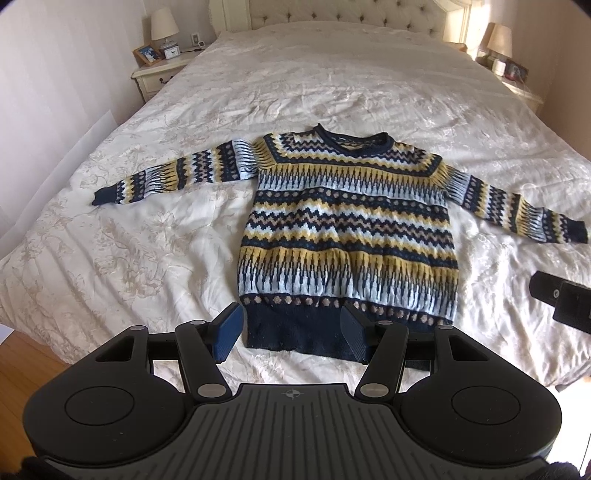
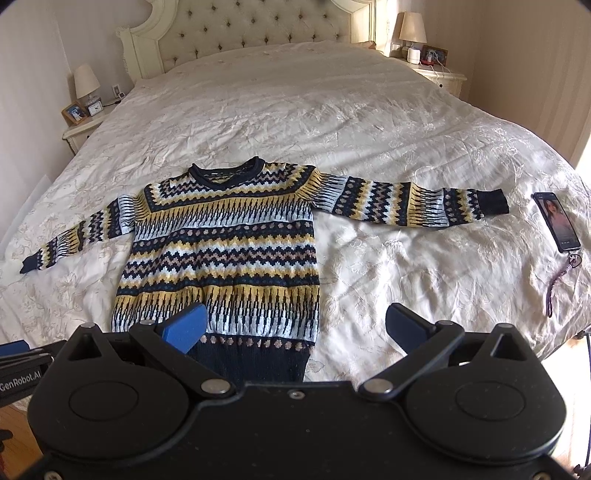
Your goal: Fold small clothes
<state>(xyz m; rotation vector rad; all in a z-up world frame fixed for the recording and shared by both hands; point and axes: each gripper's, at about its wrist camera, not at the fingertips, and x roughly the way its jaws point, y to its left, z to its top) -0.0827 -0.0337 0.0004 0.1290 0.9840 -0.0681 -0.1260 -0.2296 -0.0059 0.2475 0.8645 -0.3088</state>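
I see the sweater (image 1: 347, 229) lying flat and face-up on the bed (image 1: 332, 74), both sleeves stretched out, nothing folded yet, with my left hand-held gripper (image 1: 291, 334) and right hand-held gripper (image 2: 295, 326) spread and empty over its dark hem.

Knitted sweater (image 1: 347, 229): thick wool-like yarn, matt, ribbed dark hem. Bedspread (image 1: 332, 85): cream cloth, faint sheen, creased, floral weave. Headboard (image 2: 258, 29): tufted, buttoned upholstery. Left claw (image 1: 291, 334): matt black plastic, blue textured pads, dull metal pivot pins. Phone (image 2: 557, 221): glossy screen. Floor (image 1: 22, 369): probably polished wood.
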